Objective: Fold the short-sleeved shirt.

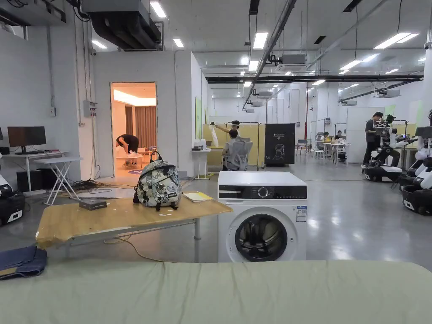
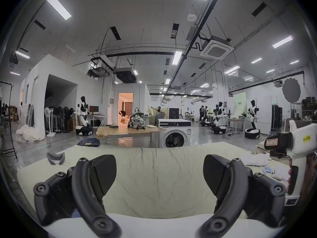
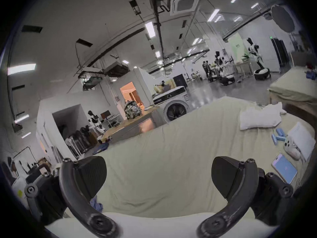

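Observation:
A crumpled white garment (image 2: 255, 159) lies at the far right of the pale green cloth-covered table (image 1: 219, 291), also seen in the right gripper view (image 3: 259, 119). My left gripper (image 2: 159, 174) hovers low over the near part of the cloth, jaws wide apart and empty. My right gripper (image 3: 159, 176) is also open and empty over the cloth, and its white handle (image 2: 298, 138) shows at the right edge of the left gripper view. A white strip (image 2: 154, 224) runs under both grippers at the near edge; I cannot tell what it is.
On the table's right end lie a phone (image 3: 284, 168), small blue items (image 3: 278, 136) and a white controller (image 3: 291, 147); a grey curved piece (image 2: 55, 158) sits at its left. Beyond stand a washing machine (image 1: 261, 221), a wooden table with a backpack (image 1: 158, 184), and folded jeans (image 1: 21, 261).

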The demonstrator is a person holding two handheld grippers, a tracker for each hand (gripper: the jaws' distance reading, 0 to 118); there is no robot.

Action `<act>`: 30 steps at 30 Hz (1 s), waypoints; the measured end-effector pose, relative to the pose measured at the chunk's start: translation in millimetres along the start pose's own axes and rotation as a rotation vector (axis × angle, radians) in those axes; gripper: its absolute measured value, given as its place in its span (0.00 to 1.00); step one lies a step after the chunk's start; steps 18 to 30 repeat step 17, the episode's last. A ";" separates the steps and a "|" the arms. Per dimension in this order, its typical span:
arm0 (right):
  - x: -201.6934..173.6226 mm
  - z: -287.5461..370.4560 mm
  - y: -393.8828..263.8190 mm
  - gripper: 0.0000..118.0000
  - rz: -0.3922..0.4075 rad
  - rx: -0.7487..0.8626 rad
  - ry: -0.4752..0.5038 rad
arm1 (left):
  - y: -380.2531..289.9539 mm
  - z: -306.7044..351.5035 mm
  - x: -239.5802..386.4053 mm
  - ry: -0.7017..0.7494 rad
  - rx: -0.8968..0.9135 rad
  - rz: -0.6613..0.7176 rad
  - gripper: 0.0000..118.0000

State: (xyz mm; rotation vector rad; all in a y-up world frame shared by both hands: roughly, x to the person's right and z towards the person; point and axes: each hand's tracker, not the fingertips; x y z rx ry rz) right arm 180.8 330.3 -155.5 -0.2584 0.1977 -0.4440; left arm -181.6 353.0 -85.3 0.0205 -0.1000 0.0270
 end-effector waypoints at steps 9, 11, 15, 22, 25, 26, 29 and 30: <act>-3.6 -8.4 -7.1 1.00 0.020 -0.040 -0.037 | -4.2 -3.4 8.8 -0.023 -0.016 -0.027 0.88; -1.4 -9.2 -7.6 1.00 0.017 -0.043 -0.031 | -4.4 -3.3 10.0 -0.030 -0.016 -0.036 0.88; -2.0 -9.1 -9.5 1.00 0.018 -0.022 -0.043 | -3.9 -4.0 12.1 -0.040 -0.014 -0.038 0.88; -2.8 -7.3 -10.5 1.00 0.042 -0.007 -0.033 | -4.2 -5.0 12.4 -0.036 -0.017 -0.036 0.88; -2.8 -7.3 -10.5 1.00 0.042 -0.007 -0.033 | -4.2 -5.0 12.4 -0.036 -0.017 -0.036 0.88; -2.8 -7.3 -10.5 1.00 0.042 -0.007 -0.033 | -4.2 -5.0 12.4 -0.036 -0.017 -0.036 0.88; -2.8 -7.3 -10.5 1.00 0.042 -0.007 -0.033 | -4.2 -5.0 12.4 -0.036 -0.017 -0.036 0.88; -2.8 -7.3 -10.5 1.00 0.042 -0.007 -0.033 | -4.2 -5.0 12.4 -0.036 -0.017 -0.036 0.88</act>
